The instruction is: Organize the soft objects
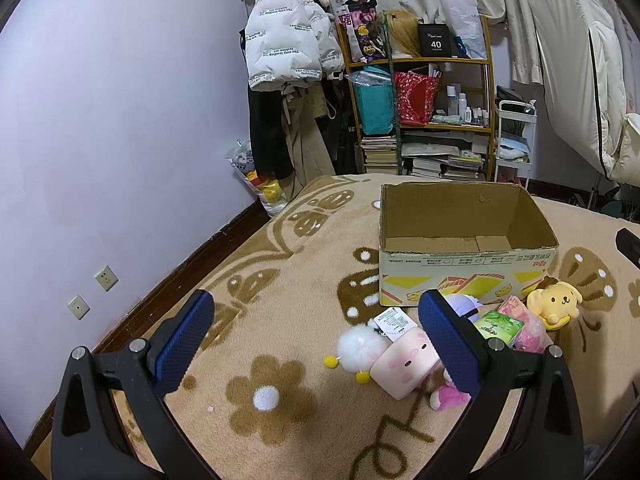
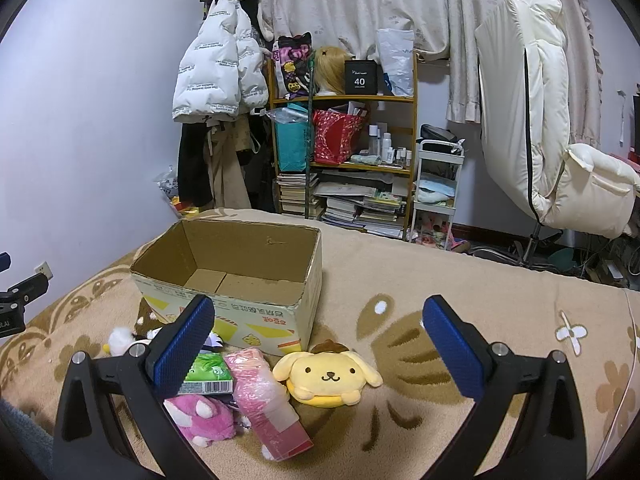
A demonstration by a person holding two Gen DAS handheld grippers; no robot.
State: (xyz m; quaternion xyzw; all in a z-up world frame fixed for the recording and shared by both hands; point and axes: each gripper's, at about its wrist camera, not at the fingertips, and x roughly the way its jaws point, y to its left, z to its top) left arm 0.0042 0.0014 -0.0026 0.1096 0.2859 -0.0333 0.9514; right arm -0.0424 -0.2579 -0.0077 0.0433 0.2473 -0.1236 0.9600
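Both tongs stand wide apart with nothing between the pads. Nearest the right tongs [image 2: 318,344] lies the scatter of soft things on the bed [image 2: 500,292]: a pink plush [image 2: 202,418] low at the left, a pink wrapped pack [image 2: 264,396] whose long axis runs toward the camera and a little rightward, a green tissue pack [image 2: 206,376] partly behind the left pad, and a yellow dog plush [image 2: 328,374] almost straight ahead, between the two pads and just below them. The left tongs [image 1: 316,340] face a pink pig cube [image 1: 404,364] and a white fluffy toy [image 1: 360,346] just inside the right pad. Beyond both clusters, touching or nearly so, sits the open cardboard box [image 2: 256,318], empty. The dog plush looks the right hand's easiest reach.
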